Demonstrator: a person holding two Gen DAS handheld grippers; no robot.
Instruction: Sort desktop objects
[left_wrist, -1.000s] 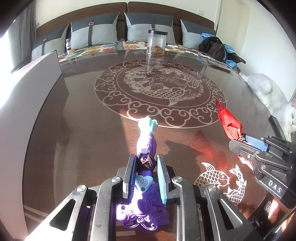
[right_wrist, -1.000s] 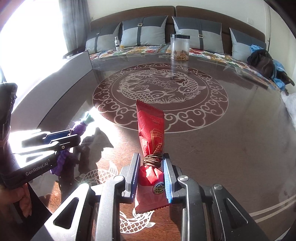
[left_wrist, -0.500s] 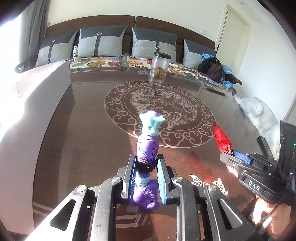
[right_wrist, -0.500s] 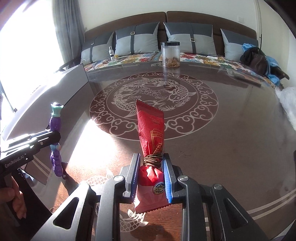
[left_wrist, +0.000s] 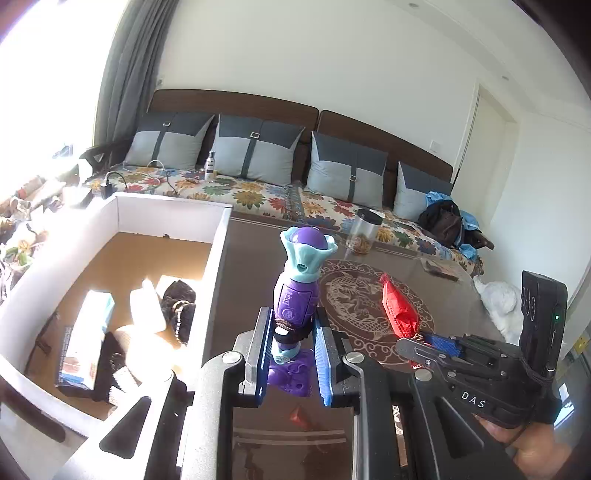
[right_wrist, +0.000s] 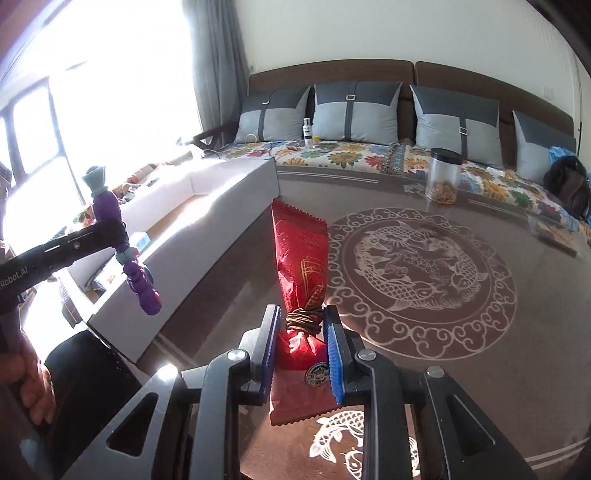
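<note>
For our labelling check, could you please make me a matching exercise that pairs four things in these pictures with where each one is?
Things:
1. purple toy figure
2. red packet
3. clear jar
4. black beaded item

Places:
A. standing on the table's far side, near the sofa
B. lying inside the white box
C. clamped in the left gripper
D. clamped in the right gripper

Pairs: 1-C, 2-D, 3-A, 4-B
</note>
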